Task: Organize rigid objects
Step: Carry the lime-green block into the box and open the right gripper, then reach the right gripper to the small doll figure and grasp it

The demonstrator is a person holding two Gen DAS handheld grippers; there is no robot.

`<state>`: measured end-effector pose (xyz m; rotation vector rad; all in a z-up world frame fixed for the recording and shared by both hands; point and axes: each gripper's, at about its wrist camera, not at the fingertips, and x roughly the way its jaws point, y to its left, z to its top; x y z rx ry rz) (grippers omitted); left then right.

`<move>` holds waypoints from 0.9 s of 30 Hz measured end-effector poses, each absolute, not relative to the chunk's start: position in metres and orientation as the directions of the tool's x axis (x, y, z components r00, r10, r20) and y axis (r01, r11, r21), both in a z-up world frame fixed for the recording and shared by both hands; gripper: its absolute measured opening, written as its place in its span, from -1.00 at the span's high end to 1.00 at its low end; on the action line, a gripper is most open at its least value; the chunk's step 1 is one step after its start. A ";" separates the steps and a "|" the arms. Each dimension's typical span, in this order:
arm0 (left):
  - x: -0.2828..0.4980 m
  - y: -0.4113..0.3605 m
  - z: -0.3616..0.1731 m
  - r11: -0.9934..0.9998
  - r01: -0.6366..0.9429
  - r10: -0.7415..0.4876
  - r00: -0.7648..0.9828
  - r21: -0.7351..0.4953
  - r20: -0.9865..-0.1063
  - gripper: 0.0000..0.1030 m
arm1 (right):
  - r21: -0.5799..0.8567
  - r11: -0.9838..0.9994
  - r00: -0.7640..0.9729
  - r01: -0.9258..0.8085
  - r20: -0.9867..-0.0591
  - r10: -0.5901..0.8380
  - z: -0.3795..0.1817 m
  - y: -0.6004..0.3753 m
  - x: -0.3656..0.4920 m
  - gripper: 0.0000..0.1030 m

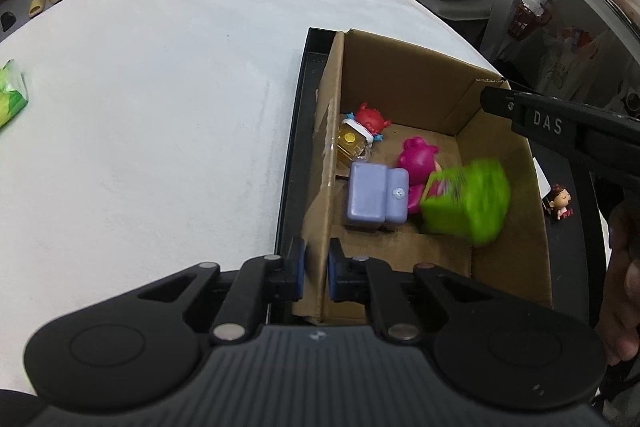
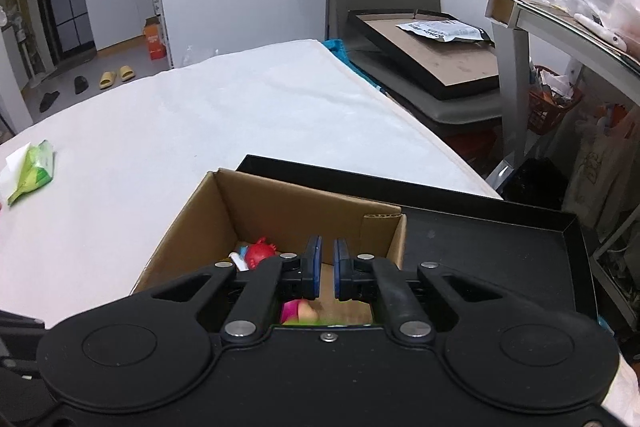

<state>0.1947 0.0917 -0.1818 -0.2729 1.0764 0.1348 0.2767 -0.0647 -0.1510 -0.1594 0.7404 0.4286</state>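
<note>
Toys (image 1: 376, 195) lie in cardboard box (image 1: 400, 67); left gripper (image 1: 316, 267) clamps its wall, right gripper (image 2: 327, 269) fingers slightly apart, empty

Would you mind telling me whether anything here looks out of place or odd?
One small figurine stands outside the cardboard box, on the black tray, while the other toys lie inside. The green toy in the box is motion-blurred, apparently just dropped.

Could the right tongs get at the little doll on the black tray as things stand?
Probably yes. The doll stands in the open on the tray, outside the box, and the right tongs hold nothing, hovering over the box beside it.
</note>
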 end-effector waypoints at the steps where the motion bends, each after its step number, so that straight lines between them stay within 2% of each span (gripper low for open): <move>1: 0.195 0.092 -0.182 0.958 -0.237 -0.032 0.470 -0.161 -0.882 0.79 | 0.012 0.904 0.656 -0.427 -0.685 0.318 -0.151 -0.065 0.278 0.87; 11: 0.194 0.098 -0.184 0.952 -0.238 -0.059 0.472 -0.191 -0.880 0.77 | 0.034 0.919 0.663 -0.393 -0.682 0.309 -0.147 -0.070 0.279 0.87; 16: 0.197 0.100 -0.184 0.946 -0.257 -0.064 0.445 -0.196 -0.893 0.73 | 0.041 0.928 0.663 -0.371 -0.688 0.296 -0.144 -0.076 0.279 0.80; 22: 0.199 0.095 -0.180 0.952 -0.259 -0.035 0.431 -0.161 -0.902 0.72 | 0.062 0.940 0.670 -0.335 -0.686 0.284 -0.140 -0.091 0.281 0.54; 26: 0.201 0.091 -0.178 0.955 -0.267 -0.007 0.420 -0.131 -0.907 0.68 | 0.067 0.948 0.672 -0.312 -0.689 0.270 -0.140 -0.101 0.282 0.29; 27: 0.202 0.090 -0.178 0.955 -0.270 -0.001 0.417 -0.125 -0.909 0.64 | 0.067 0.950 0.673 -0.306 -0.691 0.265 -0.140 -0.104 0.283 0.17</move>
